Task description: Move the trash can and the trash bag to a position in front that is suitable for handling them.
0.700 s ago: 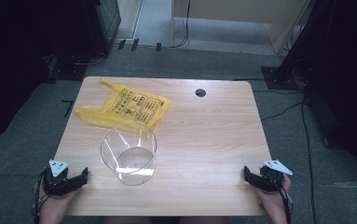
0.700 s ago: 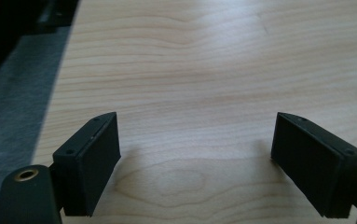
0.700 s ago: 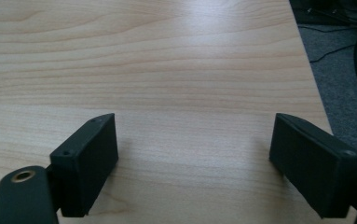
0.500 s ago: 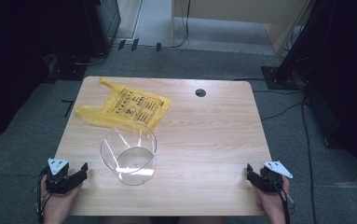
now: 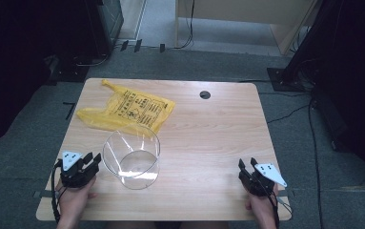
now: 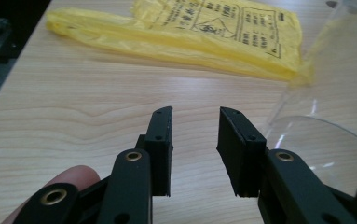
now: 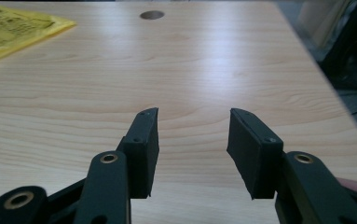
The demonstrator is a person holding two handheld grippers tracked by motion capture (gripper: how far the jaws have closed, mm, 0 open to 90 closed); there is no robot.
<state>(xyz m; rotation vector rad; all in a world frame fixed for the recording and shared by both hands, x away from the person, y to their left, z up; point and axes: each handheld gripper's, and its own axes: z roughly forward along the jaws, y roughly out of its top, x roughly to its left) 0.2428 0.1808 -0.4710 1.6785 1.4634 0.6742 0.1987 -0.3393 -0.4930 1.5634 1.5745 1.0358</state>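
A yellow plastic bag [image 5: 127, 109] with black print lies flat on the far left of the wooden table [image 5: 208, 138]. A clear round container [image 5: 131, 153] stands just in front of it. My left gripper [image 5: 93, 160] rests at the near left edge, right beside the container's left wall, open with nothing between its jaws. In the left gripper view the gripper [image 6: 195, 135] points at bare wood, with the bag [image 6: 204, 32] ahead and the container [image 6: 325, 93] to the right. My right gripper [image 5: 247, 164] sits at the near right edge, open and empty [image 7: 192, 135].
A dark round cable hole [image 5: 205, 94] is set in the table's far side, also ahead in the right gripper view as the hole [image 7: 151, 15]. Bare wood spreads between the container and the right gripper. Dark furniture and cables ring the table on the floor.
Both hands have come a little forward onto the table. The left gripper has drawn closer to the container. The bag and container have not moved.
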